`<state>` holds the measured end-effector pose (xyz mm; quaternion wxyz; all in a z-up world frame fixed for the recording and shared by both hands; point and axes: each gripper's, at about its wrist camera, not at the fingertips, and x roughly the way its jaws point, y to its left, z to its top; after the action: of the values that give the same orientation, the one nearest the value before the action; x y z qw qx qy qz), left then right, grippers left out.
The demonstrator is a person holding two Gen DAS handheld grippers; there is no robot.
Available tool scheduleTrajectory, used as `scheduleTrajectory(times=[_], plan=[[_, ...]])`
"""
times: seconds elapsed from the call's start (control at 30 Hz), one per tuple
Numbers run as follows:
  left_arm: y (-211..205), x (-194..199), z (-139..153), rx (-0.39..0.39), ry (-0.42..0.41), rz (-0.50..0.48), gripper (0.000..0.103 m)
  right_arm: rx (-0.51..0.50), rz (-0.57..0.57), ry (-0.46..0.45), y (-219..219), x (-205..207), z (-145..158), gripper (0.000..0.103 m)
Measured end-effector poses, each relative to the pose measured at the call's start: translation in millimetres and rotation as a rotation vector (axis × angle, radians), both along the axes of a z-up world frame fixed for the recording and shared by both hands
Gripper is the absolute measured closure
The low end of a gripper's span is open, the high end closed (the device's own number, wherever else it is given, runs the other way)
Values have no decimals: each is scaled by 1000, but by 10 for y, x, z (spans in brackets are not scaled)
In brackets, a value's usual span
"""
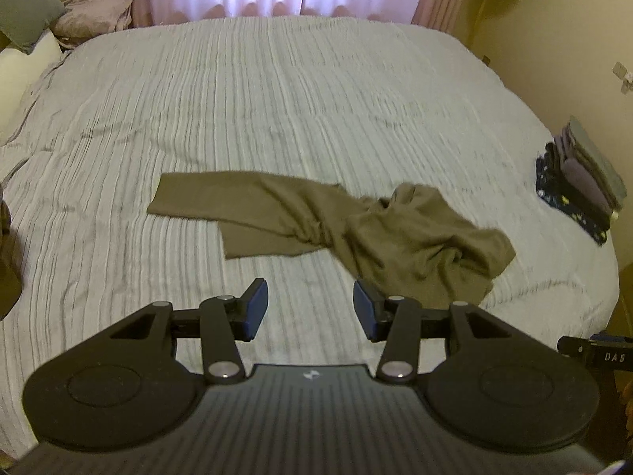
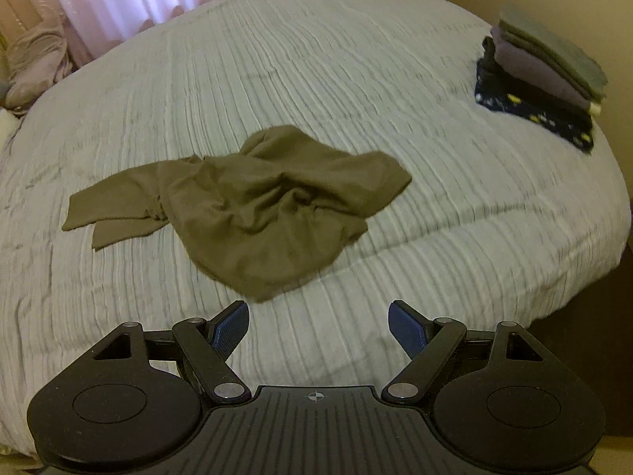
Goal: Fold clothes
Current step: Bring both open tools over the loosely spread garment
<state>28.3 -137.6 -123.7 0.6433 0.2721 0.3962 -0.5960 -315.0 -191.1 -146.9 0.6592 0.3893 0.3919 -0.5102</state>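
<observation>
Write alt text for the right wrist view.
A crumpled brown garment lies on a ribbed grey bedspread, just beyond the open, empty right gripper. A stack of folded clothes sits at the bed's far right edge.

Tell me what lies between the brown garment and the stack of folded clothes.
Only bare striped bedspread separates the brown garment from the folded stack, clearest in the right wrist view.

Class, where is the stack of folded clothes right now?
The stack of folded clothes sits at the bed's far right edge, right of the crumpled brown garment.
</observation>
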Motion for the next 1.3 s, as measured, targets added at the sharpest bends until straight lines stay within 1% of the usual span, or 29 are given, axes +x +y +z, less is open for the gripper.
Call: scheduleTrajectory(times=[0.13, 0.27, 0.37, 0.5, 0.63, 0.87, 1.07, 1.3], plan=[[121, 173, -139, 39, -11, 10, 60, 18, -5, 8, 182, 145, -192, 22], [183, 254, -189, 60, -21, 9, 60, 35, 11, 14, 303, 291, -266, 22], [164, 265, -202, 69, -42, 14, 60, 33, 16, 24, 303, 366, -288, 22], [104, 243, -215, 70, -44, 14, 60, 4, 6, 39, 242, 422, -297, 22], [3, 183, -243, 73, -45, 25, 60, 8, 21, 42, 138, 420, -324, 22], [-237, -46, -322, 103, -58, 64, 60, 19, 66, 42, -188, 262, -388, 22], [-466, -383, -340, 106, -49, 90, 60, 42, 105, 35, -546, 24, -429, 22], [-644, -739, -464, 140, -43, 130, 60, 48, 187, 37, -896, -172, -504, 22]])
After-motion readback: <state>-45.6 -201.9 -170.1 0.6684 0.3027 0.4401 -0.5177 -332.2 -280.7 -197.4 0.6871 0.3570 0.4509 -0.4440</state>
